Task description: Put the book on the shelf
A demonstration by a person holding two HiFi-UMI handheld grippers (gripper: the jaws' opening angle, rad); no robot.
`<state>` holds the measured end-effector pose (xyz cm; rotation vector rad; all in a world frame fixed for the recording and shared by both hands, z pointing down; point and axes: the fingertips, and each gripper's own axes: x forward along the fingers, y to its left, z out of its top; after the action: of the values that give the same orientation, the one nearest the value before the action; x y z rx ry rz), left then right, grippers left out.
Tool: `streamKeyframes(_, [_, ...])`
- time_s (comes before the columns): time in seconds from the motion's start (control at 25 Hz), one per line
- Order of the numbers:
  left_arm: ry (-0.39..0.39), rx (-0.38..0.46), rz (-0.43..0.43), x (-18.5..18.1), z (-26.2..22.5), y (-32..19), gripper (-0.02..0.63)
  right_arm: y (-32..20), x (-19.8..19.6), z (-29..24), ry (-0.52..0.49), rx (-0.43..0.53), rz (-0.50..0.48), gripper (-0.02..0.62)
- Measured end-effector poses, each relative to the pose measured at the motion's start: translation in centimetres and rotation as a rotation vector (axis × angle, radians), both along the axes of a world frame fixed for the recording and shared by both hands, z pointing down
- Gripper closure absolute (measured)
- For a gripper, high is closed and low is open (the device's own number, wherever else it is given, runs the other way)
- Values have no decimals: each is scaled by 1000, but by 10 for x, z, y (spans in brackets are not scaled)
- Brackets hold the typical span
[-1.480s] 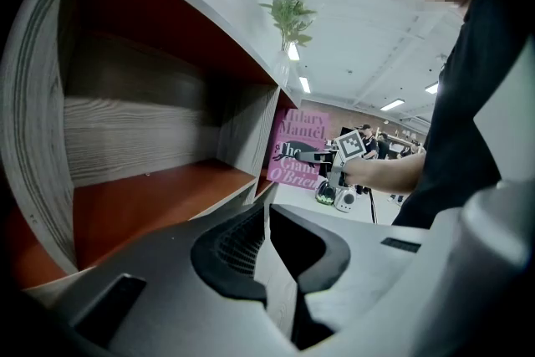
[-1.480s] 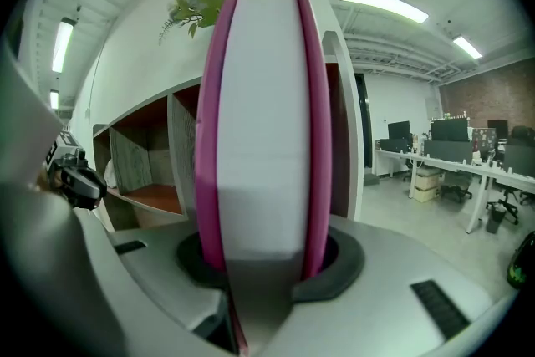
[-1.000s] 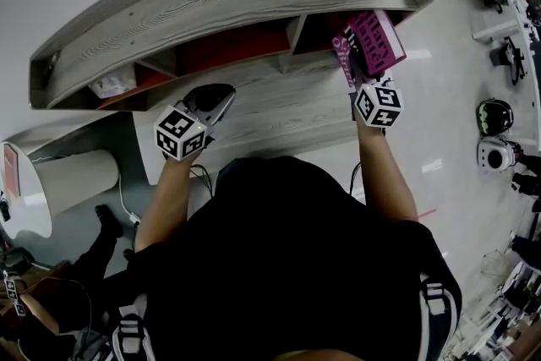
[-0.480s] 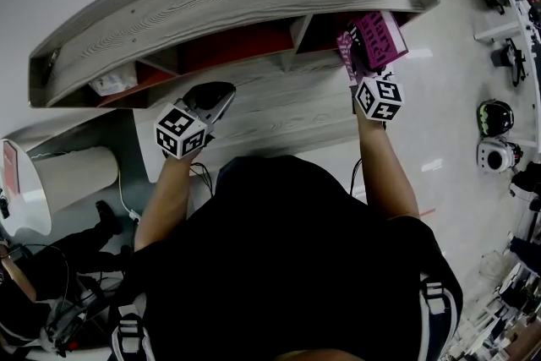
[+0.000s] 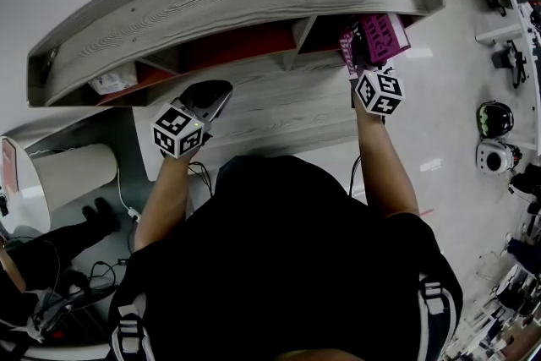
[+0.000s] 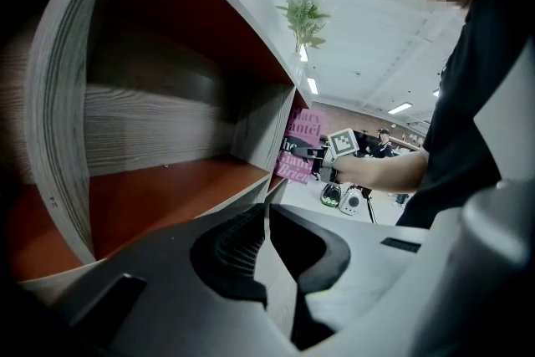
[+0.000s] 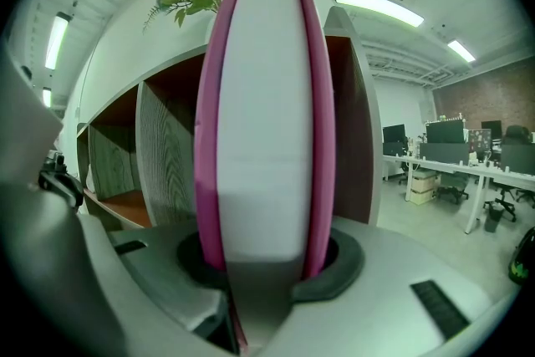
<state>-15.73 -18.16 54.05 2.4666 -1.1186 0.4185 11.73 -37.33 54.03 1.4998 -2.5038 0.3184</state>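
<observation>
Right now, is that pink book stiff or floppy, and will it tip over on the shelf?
Probably stiff: the pink book stands straight in the right gripper's jaws without sagging. Its page block looks thick, so it is likely fairly heavy. That wide edge should help it stand on the shelf, though a nudge might tip it.

The left arm (image 5: 165, 199) and right arm (image 5: 387, 169) both reach forward, forearms bare, the right stretched further out. The left gripper (image 6: 266, 211) tilts slightly downward, its jaws closed together with nothing between them. The right gripper (image 7: 266, 259) has its jaws clamped on an upright book (image 7: 266, 96).
</observation>
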Motion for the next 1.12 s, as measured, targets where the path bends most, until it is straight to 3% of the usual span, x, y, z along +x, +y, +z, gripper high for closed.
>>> streamKeyframes(1.12, [8, -9, -18, -8, 5, -1, 584, -28, -9, 4, 38, 41, 33, 445])
